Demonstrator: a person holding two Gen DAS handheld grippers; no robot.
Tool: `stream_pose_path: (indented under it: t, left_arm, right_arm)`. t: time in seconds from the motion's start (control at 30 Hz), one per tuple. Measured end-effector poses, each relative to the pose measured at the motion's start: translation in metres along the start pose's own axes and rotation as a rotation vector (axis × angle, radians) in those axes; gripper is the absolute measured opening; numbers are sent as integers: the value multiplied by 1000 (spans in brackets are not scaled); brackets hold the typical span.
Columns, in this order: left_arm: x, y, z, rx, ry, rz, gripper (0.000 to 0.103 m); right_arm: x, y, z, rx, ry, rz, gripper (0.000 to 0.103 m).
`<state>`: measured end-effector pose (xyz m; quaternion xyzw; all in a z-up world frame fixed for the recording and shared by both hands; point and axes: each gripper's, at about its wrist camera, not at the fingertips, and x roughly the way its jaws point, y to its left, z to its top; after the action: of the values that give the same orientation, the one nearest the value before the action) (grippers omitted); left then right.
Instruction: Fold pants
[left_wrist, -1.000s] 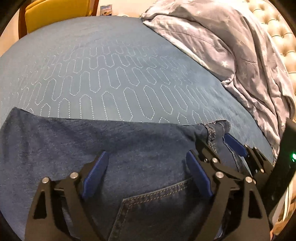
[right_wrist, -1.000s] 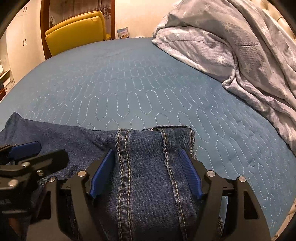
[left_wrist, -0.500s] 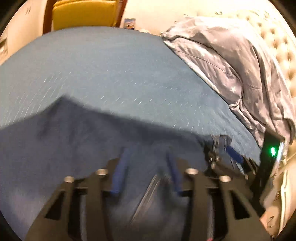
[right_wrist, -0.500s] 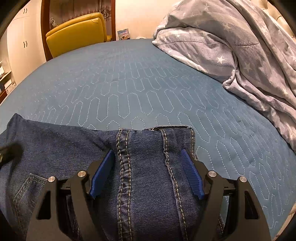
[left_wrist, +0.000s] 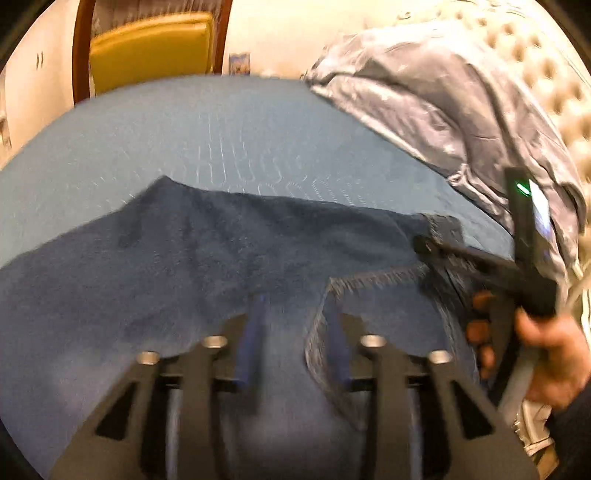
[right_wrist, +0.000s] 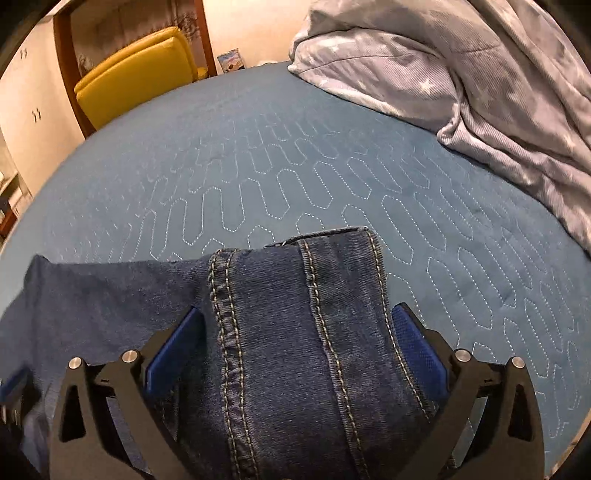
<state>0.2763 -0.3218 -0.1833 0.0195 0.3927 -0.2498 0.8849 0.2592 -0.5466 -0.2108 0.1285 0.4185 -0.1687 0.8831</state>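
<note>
Dark blue jeans lie spread on the teal quilted bed cover. My left gripper has its blue pads narrowed onto the denim beside the back pocket; the view is blurred. My right gripper stands wide, its pads pressed on either side of a thick fold of the jeans with two stitched seams. The right gripper also shows in the left wrist view, at the waistband corner, held by a hand.
A crumpled grey star-print duvet covers the right side of the bed, against a tufted headboard. A yellow chair stands beyond the far edge. Teal cover stretches ahead of the jeans.
My left gripper has closed from wide open onto the denim near the pocket and risen, lifting the cloth. My right gripper keeps its hold and has lifted slightly.
</note>
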Motion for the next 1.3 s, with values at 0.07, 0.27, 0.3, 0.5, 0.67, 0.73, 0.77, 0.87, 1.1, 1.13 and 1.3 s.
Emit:
stream_pose_path:
  t: [0.07,0.27,0.3,0.5,0.67,0.73,0.77,0.87,1.1,1.13,1.3]
  left_arm:
    - [-20,0,-13,6,-15,11,57]
    - [-55,26,-45,7,27,94,87]
    - [-61,31,-48,5,7,89,93]
    - [-87,68,-67,9,-70,123,99]
    - [-91,117,-79,-70,-17,242,81]
    - [-88,143,-86,-112,37,269,61]
    - [-90,157,-89,-145,39,256,59]
    - [-103,183,-96,-161,13,242,47]
    - [-124,237,-109,-199,-7,296,47]
    - [-127,245,-110,-201,-9,301,47]
    - [-141,297,-115,-266,-20,346,48]
  right_arm:
    - [-11,1,3,16,0,-34,98]
    - [-88,65,-26,-111,-184,-127,98]
    - [-93,77,-35,-122,-180,-154,98]
    - [-123,148,-97,-259,-179,-38,98]
    - [-114,184,-110,-337,-97,91,98]
    - [-105,175,-111,-319,-91,22,98]
    - [-102,169,-112,-296,-85,-9,98]
    - [-89,141,-114,-213,-25,-60,98]
    - [-73,116,-118,-191,19,-38,98]
    - [-72,117,-118,-193,19,-40,98]
    - [-72,119,-123,-200,11,-48,99]
